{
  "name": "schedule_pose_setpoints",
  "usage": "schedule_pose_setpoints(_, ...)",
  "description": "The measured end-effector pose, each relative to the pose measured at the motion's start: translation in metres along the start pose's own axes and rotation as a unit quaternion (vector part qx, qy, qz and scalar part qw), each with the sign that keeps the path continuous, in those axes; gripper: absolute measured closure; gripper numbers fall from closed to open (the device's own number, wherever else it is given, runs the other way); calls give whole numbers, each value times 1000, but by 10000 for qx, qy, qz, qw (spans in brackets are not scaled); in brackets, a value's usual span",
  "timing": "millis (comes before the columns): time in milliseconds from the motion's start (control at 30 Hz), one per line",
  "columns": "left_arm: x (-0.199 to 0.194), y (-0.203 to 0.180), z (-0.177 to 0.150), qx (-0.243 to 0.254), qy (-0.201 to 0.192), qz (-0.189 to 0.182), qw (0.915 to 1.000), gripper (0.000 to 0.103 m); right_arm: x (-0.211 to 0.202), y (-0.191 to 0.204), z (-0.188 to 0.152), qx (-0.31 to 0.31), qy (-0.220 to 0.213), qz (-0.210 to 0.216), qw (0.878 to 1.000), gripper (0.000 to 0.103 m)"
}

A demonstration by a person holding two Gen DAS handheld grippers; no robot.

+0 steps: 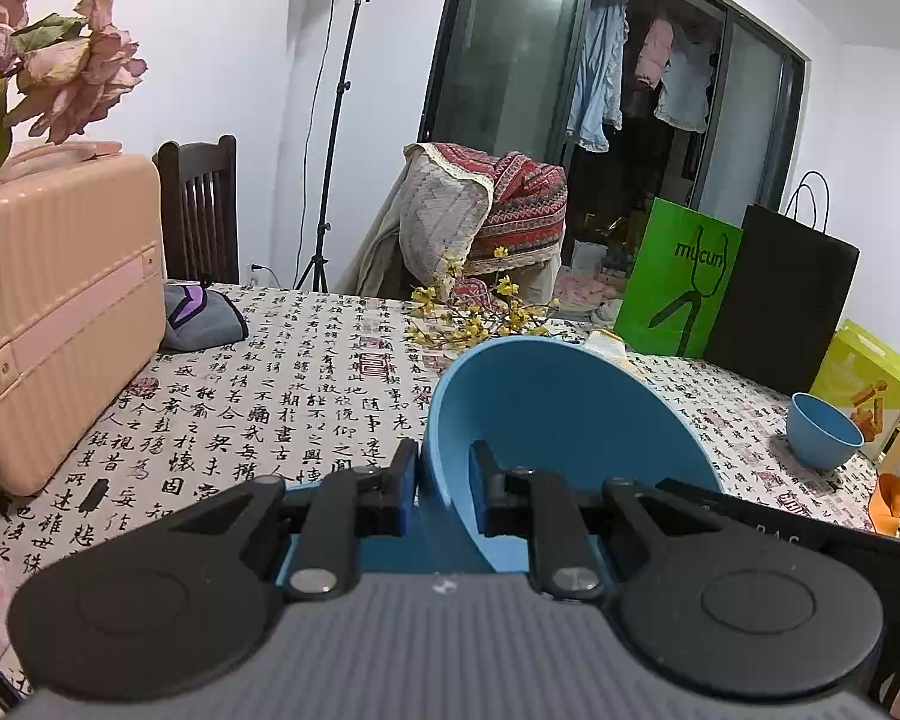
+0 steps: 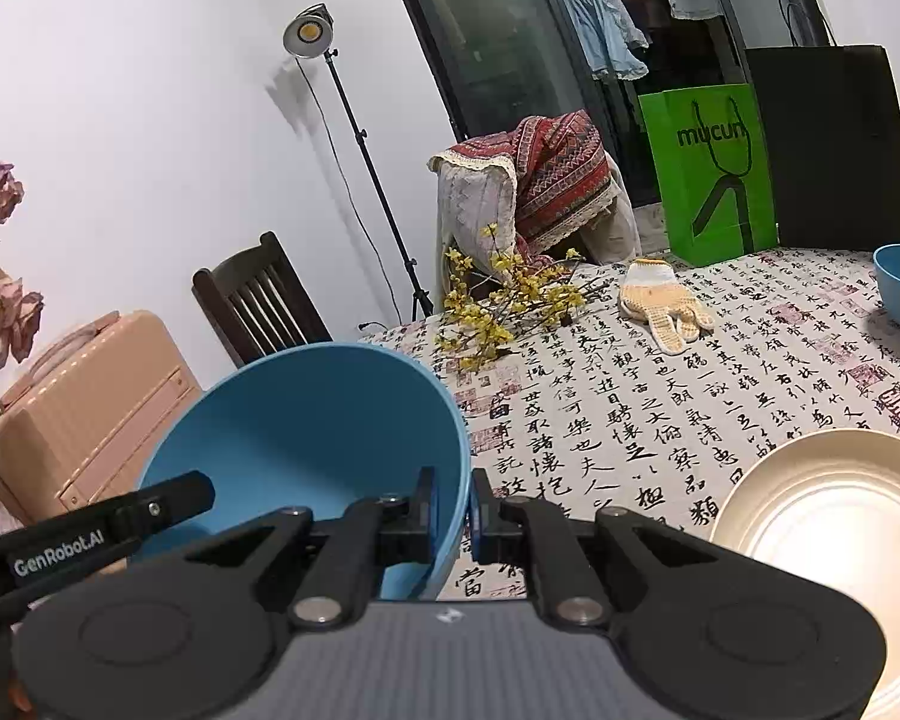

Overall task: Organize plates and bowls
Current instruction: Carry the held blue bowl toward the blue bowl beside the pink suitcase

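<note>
Left wrist view: the left gripper [image 1: 444, 489] pinches the big blue bowl [image 1: 564, 420] by its left rim, tilted above the table [image 1: 306, 372], near 1 smaller bowl [image 1: 825, 429]. Right wrist view: the right gripper [image 2: 453, 507] clamps the opposite rim, probably sharing the load; a cream plate [image 2: 834, 540] lies just beside it.

You have a large blue bowl [image 1: 546, 420] lifted off the table and tilted, its opening facing you, gripped at opposite sides of its rim. A smaller blue bowl [image 1: 825, 429] stands upright on the calligraphy-print cloth, well apart. A cream plate [image 2: 834, 546] lies flat nearby.
</note>
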State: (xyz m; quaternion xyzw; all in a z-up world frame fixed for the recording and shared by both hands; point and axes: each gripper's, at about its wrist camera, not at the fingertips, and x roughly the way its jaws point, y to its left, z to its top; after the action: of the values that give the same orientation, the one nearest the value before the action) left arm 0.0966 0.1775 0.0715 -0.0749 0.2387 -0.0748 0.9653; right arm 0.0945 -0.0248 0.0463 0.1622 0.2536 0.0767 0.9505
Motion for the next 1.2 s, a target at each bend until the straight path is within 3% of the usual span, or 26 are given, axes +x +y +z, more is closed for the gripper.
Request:
schedule_pose_setpoints(600, -6, 32, -1, -203, -14, 58, 9998, 85, 10, 29, -8, -77, 98, 90, 9999, 93)
schedule_pose_setpoints(1200, 7, 69, -9, -265, 174, 372, 9988, 85, 39, 63, -21, -420, 423, 142, 9981, 92)
